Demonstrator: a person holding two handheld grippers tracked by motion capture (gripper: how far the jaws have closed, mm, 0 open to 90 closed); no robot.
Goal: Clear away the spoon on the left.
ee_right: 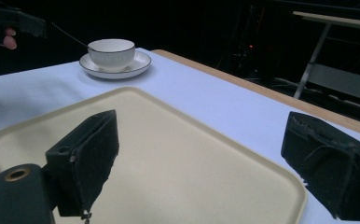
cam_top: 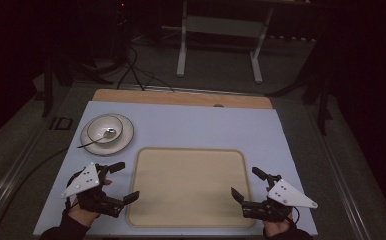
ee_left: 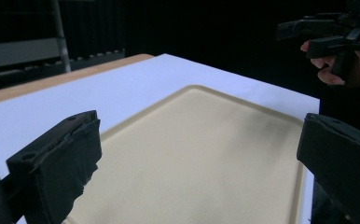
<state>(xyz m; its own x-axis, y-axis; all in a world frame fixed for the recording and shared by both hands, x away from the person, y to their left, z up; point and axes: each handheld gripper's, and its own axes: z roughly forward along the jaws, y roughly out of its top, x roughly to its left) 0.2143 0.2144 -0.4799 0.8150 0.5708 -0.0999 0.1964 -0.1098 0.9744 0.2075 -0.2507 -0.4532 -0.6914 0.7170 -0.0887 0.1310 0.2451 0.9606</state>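
1. At the near left of the table (cam_top: 191, 117): left gripper (cam_top: 123, 181) held in a hand (cam_top: 83, 212), jaws spread wide, nothing between them, aimed across at the tray (cam_top: 188, 187).
2. At the near right: right gripper (cam_top: 245, 185), likewise gaping and empty, hovering just over the tray's right edge, held in a hand (cam_top: 276, 227).
3. Between the two grippers: a flat beige tray with rounded corners and a low raised rim, lying bare on the pale blue table surface, close to the near edge.
4. In the left gripper view: both black jaws far apart at the bottom corners, tray (ee_left: 201, 154) in between and beyond, right gripper (ee_left: 322, 37) seen farther off at upper right.
5. In the right gripper view: jaws again wide apart above the tray (ee_right: 169, 158); beyond it a white cup (ee_right: 112, 52) with a dark rim line on a saucer (ee_right: 136, 63).
6. At the far left of the table: saucer (cam_top: 126, 137) carrying the cup (cam_top: 104, 129), well apart from the tray, untouched by either gripper.
7. Inside the cup: a spoon (cam_top: 101, 137), bowl resting within, handle sticking out over the rim toward the left.
8. Along the far edge of the table: a strip of bare wood.
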